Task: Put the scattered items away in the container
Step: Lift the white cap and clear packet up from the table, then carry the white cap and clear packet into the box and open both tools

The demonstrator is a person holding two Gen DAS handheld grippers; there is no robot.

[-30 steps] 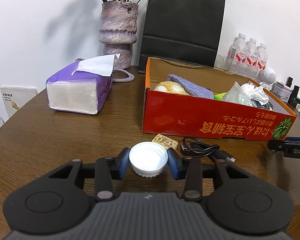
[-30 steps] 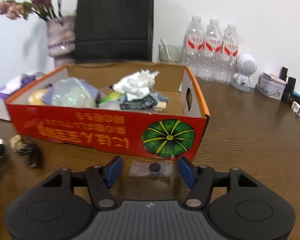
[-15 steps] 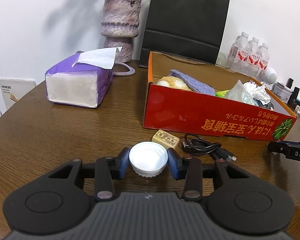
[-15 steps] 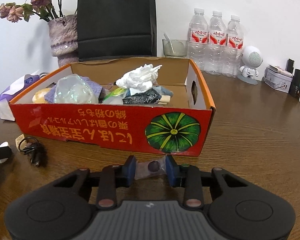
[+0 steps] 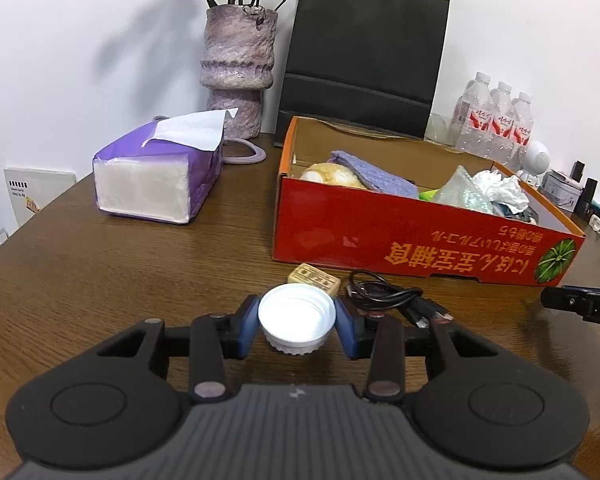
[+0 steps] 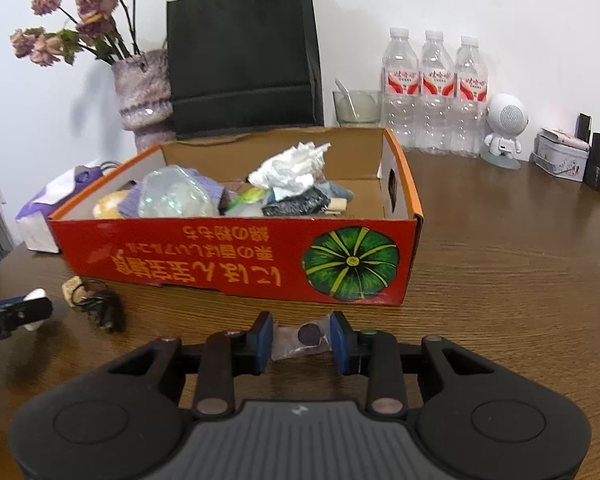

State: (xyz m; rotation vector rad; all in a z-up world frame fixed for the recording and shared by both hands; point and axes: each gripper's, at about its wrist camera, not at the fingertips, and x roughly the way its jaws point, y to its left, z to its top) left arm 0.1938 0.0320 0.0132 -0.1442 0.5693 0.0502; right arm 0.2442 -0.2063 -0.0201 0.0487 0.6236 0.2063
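In the lower centre of the left wrist view, my left gripper (image 5: 297,326) has its blue-padded fingers (image 5: 247,330) pressed against both sides of a round white plastic bottle cap (image 5: 297,322), open side up, so it is gripping the cap. Whether the cap is lifted off the brown wooden table (image 5: 100,280) or just touching it, I cannot tell. Just beyond the cap lie a small tan printed block (image 5: 314,278) and a coiled black cable with plugs (image 5: 392,296), both on the table in front of the red cardboard box with a green pumpkin print (image 5: 400,240). The box fills the centre right of that frame and holds a bluish knitted cloth (image 5: 374,174), a yellowish soft lump (image 5: 332,174), a crinkled clear wrapper (image 5: 462,194) and a crumpled white tissue (image 5: 498,188).

In the lower centre of the right wrist view, my right gripper (image 6: 300,340) is clamped on a small clear plastic sachet with a dark round disc inside (image 6: 300,340), the fingers pinching its two ends. The sachet sits just in front of the box's long red wall, below the pumpkin print.

At the upper left of the left view stand a purple tissue pack (image 5: 160,176), a mottled purple vase (image 5: 240,64) and a black paper bag (image 5: 364,52).
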